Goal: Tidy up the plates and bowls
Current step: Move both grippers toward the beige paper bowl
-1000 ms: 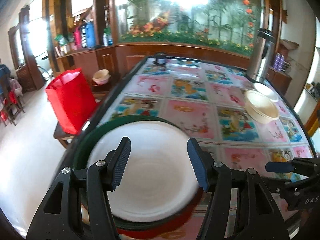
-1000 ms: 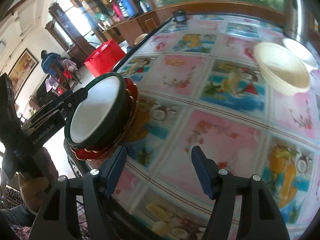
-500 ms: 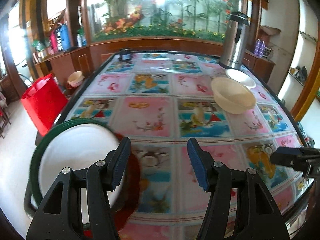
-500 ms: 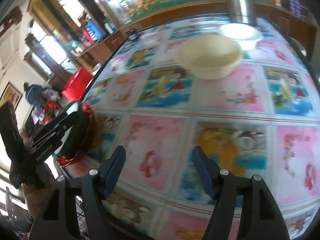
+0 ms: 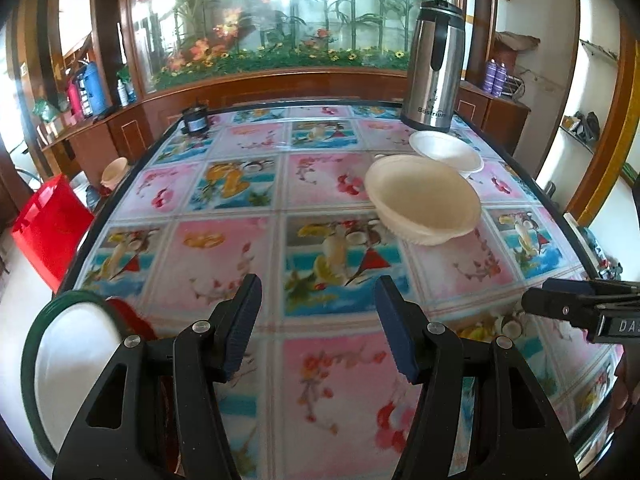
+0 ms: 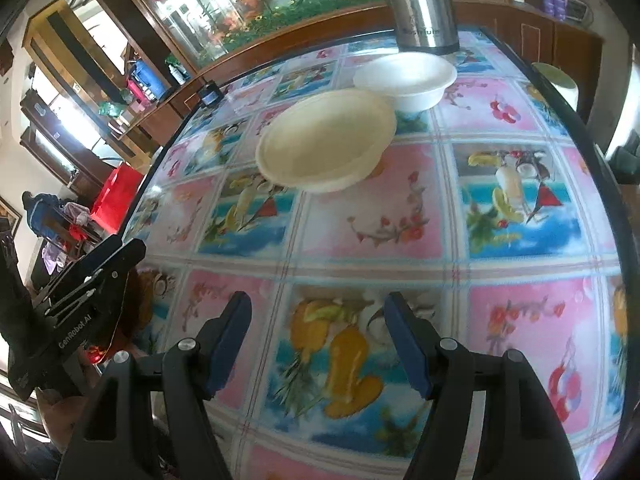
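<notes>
Cream bowl (image 6: 326,146) touching, perhaps overlapping, smaller white bowl (image 6: 404,76)

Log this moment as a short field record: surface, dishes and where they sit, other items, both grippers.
surface: table with a glossy fruit-and-flower patterned cover
cream bowl: upright, mid-table toward the far right
white bowl: just behind the cream bowl; contact cannot be told
green-rimmed plate: at the near left edge, stacked on a red dish
steel flask: upright at the far right corner
dark jar: far left edge
left gripper: open, nothing between the jaws
right gripper: open, empty, above bare cover
</notes>
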Demonstrator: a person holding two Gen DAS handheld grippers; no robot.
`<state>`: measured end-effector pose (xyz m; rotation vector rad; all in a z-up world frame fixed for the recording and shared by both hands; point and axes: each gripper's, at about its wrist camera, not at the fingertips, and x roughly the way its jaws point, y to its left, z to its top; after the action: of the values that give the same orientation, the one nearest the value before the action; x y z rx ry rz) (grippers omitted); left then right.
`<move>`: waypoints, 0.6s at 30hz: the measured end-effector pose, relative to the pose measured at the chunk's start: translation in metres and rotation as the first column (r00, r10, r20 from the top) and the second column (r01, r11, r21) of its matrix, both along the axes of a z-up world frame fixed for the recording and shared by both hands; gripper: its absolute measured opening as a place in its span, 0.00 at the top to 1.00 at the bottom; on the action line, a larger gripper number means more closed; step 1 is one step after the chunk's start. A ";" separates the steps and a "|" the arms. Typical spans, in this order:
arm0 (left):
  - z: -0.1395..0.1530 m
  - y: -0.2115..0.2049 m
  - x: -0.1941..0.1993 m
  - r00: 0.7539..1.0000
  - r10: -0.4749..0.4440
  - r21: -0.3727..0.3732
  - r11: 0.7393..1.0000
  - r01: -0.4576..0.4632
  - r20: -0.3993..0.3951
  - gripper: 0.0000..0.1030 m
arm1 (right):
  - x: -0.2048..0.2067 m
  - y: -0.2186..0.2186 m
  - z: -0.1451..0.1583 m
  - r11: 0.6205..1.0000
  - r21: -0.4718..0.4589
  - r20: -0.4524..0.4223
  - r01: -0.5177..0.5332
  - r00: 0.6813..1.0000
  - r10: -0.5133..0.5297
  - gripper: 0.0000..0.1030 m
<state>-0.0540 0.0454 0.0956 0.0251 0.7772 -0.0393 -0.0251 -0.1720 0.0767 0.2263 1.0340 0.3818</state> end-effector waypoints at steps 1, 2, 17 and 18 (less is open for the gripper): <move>0.000 -0.003 0.005 1.000 -0.003 -0.001 1.000 0.003 -0.001 0.43 | 0.004 -0.002 0.000 1.000 -0.002 0.001 0.005 1.000 -0.005 0.33; 0.000 -0.004 0.008 1.000 -0.003 -0.003 1.000 0.003 -0.002 0.43 | 0.007 -0.004 0.001 1.000 -0.008 0.002 0.008 1.000 -0.008 0.33; -0.019 -0.028 0.122 0.988 -0.037 -0.088 0.996 0.024 -0.153 0.43 | 0.099 -0.006 0.003 0.996 -0.084 -0.017 -0.007 1.000 0.006 0.33; -0.021 -0.029 0.127 0.986 -0.038 -0.097 0.995 0.022 -0.164 0.43 | 0.106 -0.007 0.002 0.996 -0.088 -0.019 -0.007 1.000 0.005 0.33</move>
<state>0.0731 0.0168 0.0746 -0.0571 0.9406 -0.1079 0.0805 -0.1789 0.0790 0.1482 1.0677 0.3392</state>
